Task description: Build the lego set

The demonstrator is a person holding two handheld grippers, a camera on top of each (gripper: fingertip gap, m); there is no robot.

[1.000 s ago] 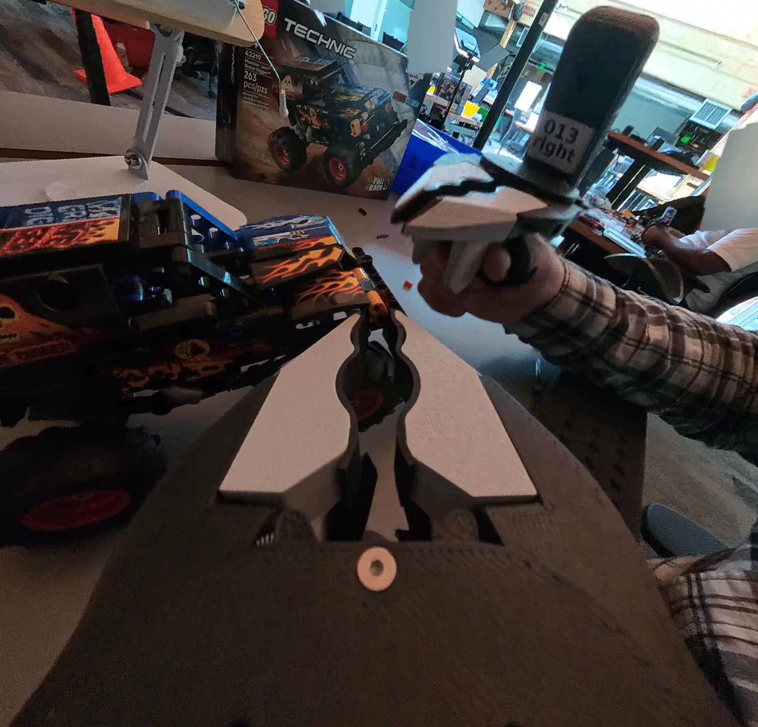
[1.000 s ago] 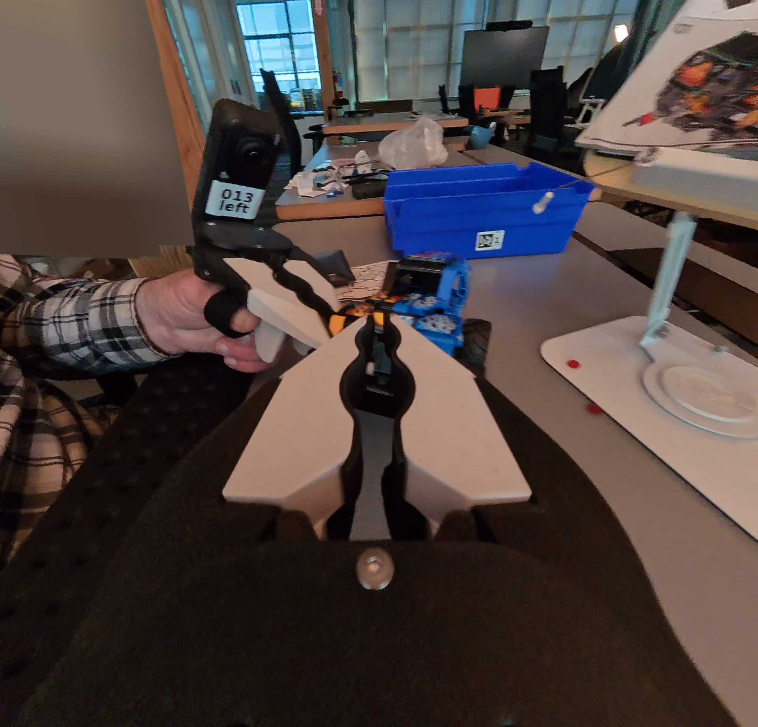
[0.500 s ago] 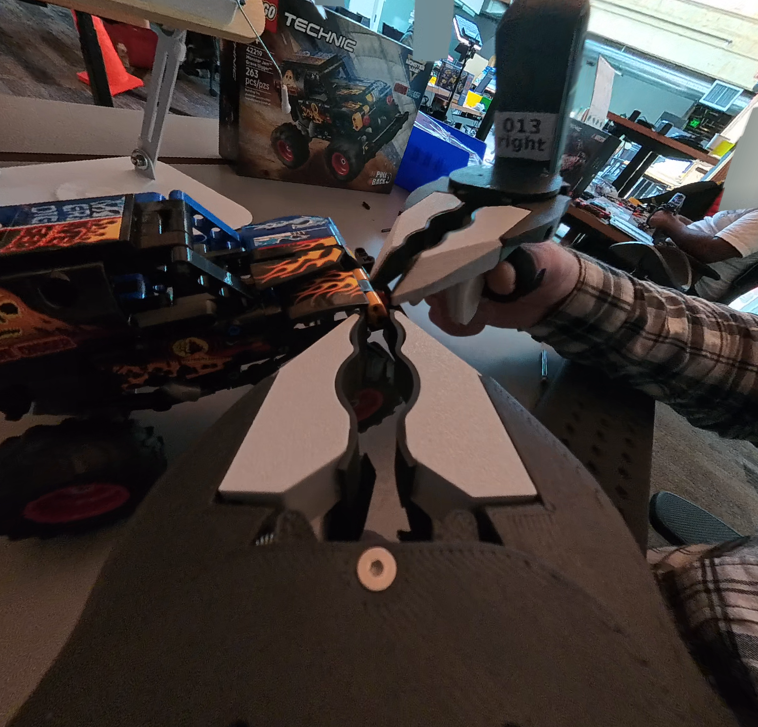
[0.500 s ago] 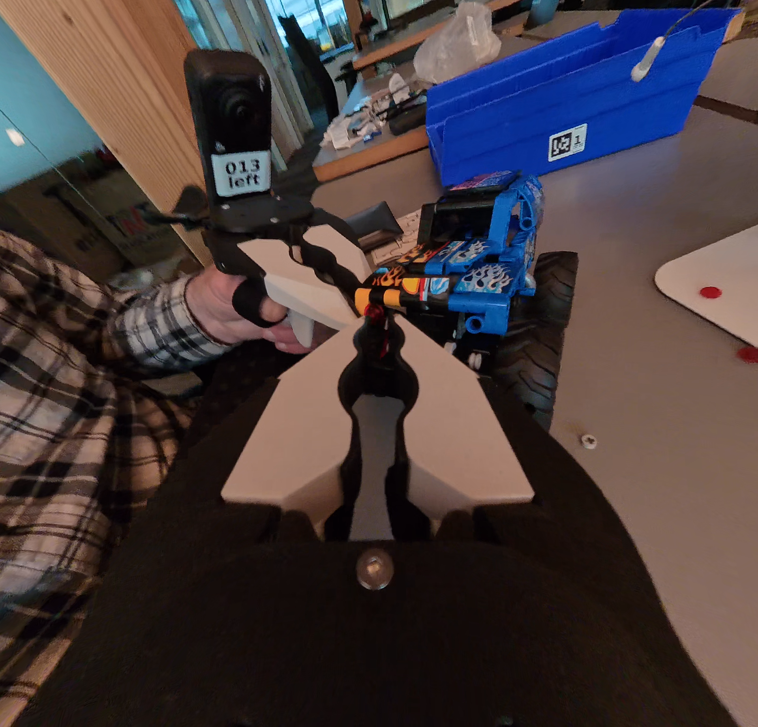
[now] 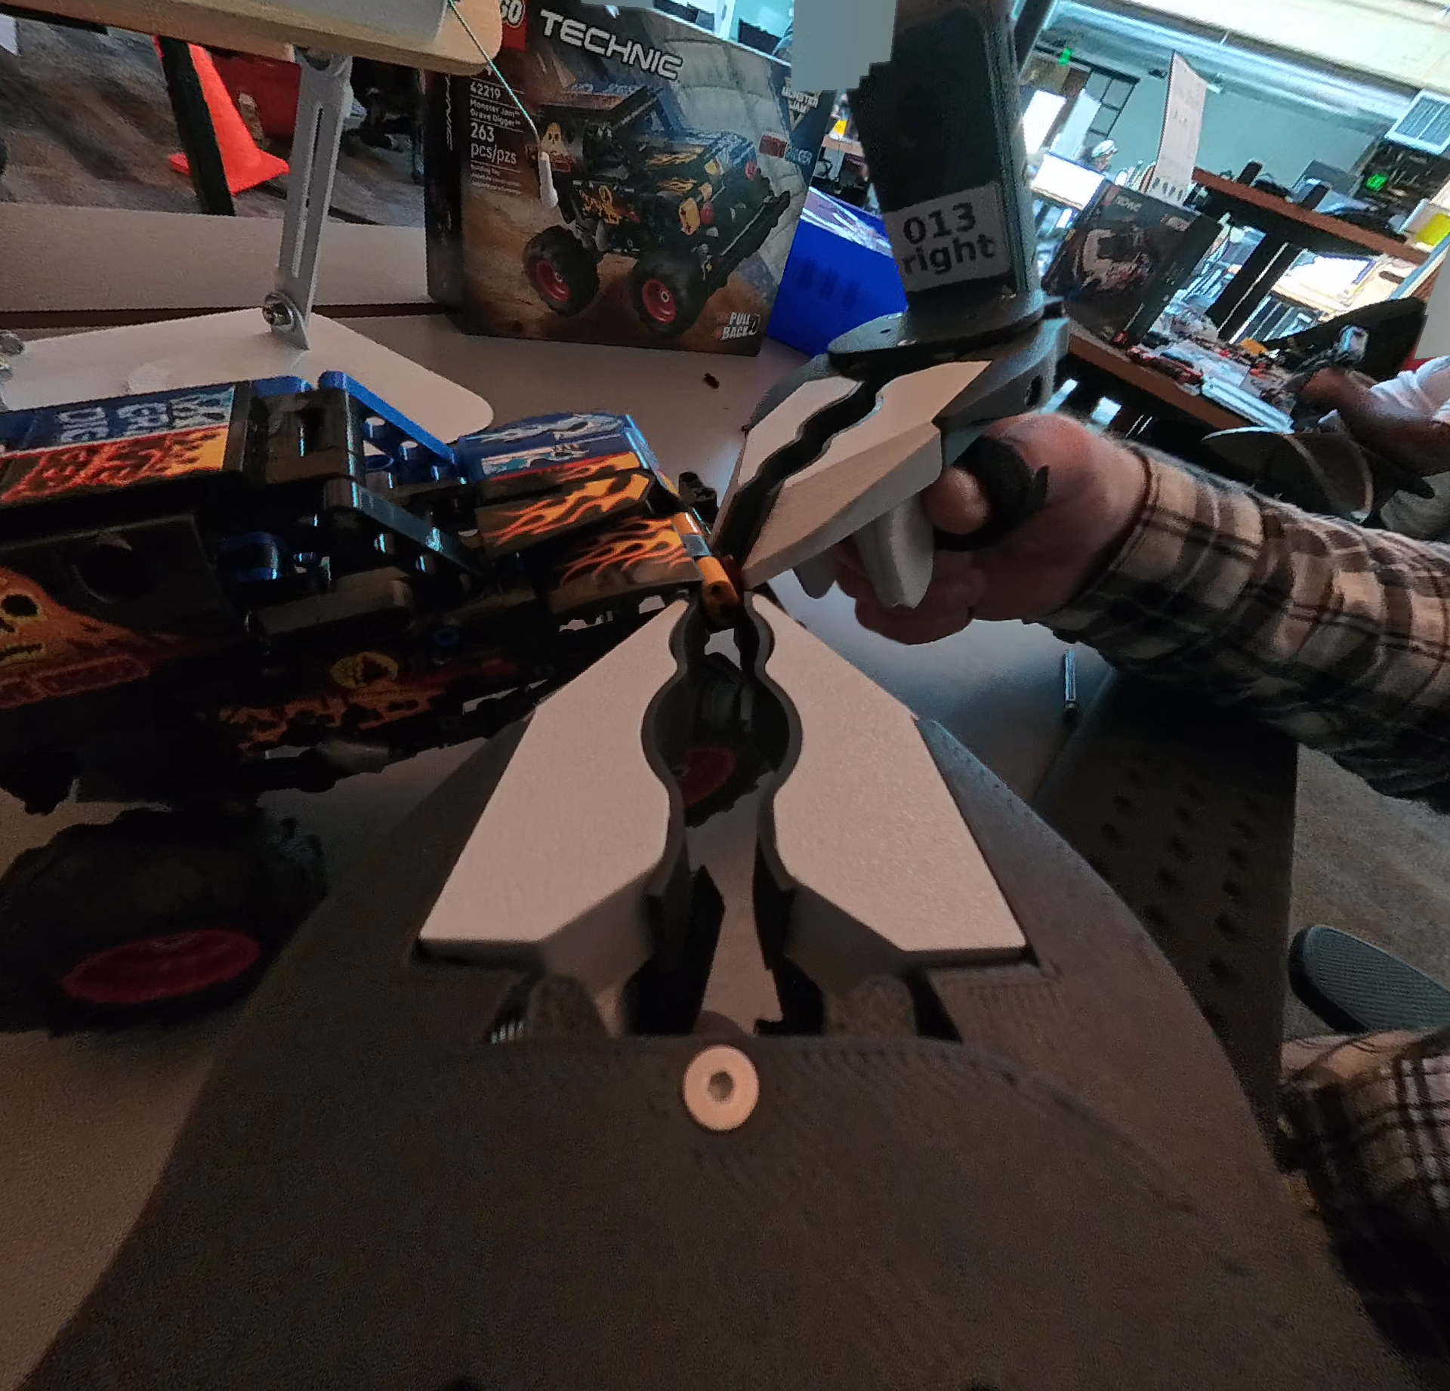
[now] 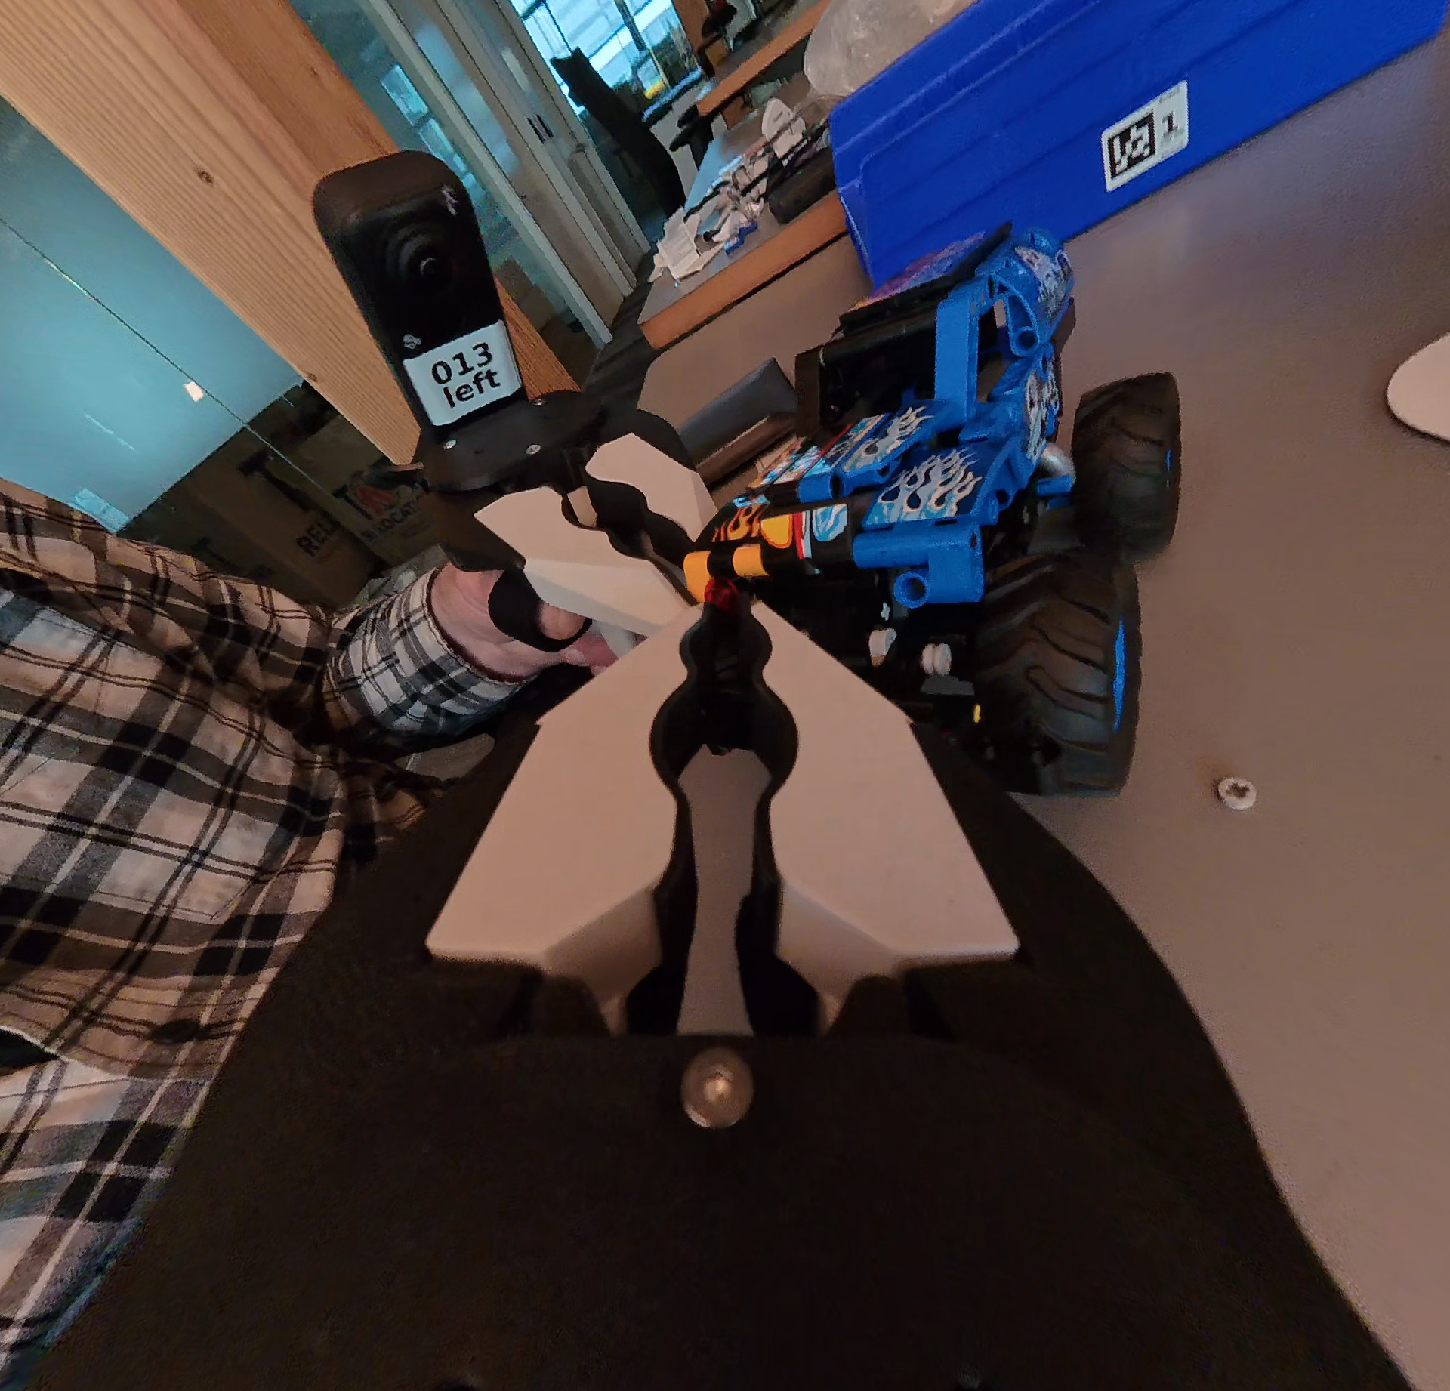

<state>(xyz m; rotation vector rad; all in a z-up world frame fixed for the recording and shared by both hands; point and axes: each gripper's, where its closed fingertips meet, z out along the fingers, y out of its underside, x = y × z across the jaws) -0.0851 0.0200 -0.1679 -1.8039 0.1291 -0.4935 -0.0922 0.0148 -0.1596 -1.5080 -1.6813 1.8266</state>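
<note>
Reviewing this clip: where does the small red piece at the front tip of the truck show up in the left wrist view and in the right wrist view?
Left wrist view: the small red piece sits just above centre, between the right gripper tips, beside the truck's orange bar end.
Right wrist view: it is just above centre, at the right gripper tips, under the orange bar.
Shared landmark: the orange bar end on the truck.

Truck (image 5: 329, 569): glossy plastic, printed flame stickers; tyres (image 6: 1051, 671) matt, treaded rubber. Gripper fingers (image 5: 565, 788): smooth matt white plastic on a rough, layered black body (image 5: 706, 1236). Bin (image 6: 1098, 98): glossy blue plastic. Table (image 6: 1295, 726): smooth matt grey. Sleeve (image 6: 157, 726): plaid cloth.
</note>
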